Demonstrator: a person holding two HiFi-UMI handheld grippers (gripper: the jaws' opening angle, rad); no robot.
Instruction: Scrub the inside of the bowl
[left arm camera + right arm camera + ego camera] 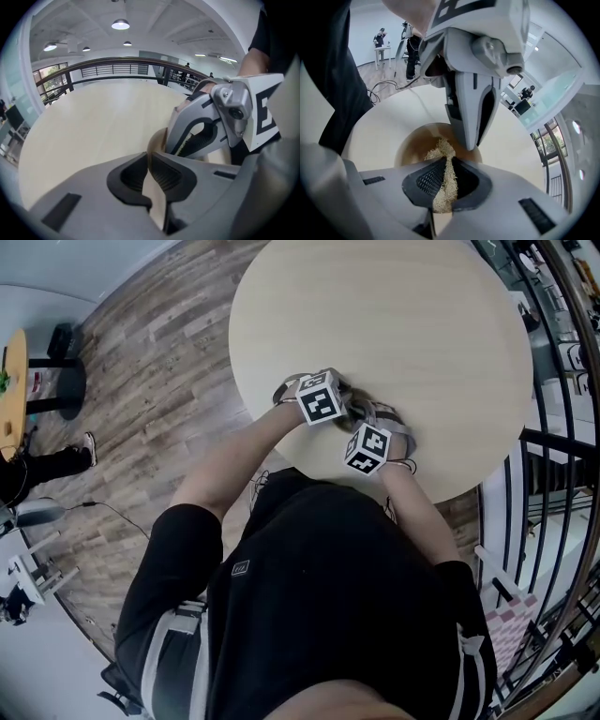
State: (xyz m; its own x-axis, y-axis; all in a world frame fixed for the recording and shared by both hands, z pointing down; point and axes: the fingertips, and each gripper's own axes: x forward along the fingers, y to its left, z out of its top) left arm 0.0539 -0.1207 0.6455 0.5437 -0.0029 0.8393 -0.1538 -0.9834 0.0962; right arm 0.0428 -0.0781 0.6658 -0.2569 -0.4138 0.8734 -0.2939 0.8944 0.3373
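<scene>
A brown bowl stands on the round pale table near its front edge. In the head view it shows only as a dark patch between the two marker cubes. My left gripper is shut on the bowl's thin rim; in the right gripper view its fingers come down onto the far rim. My right gripper is shut on a pale fibrous scrubber, whose tuft hangs just inside the bowl. In the left gripper view the right gripper sits close above the bowl.
A dark railing curves round the table's right side. On the wood floor at left stand a small round table and a person's legs, with a cable trailing. People stand far off.
</scene>
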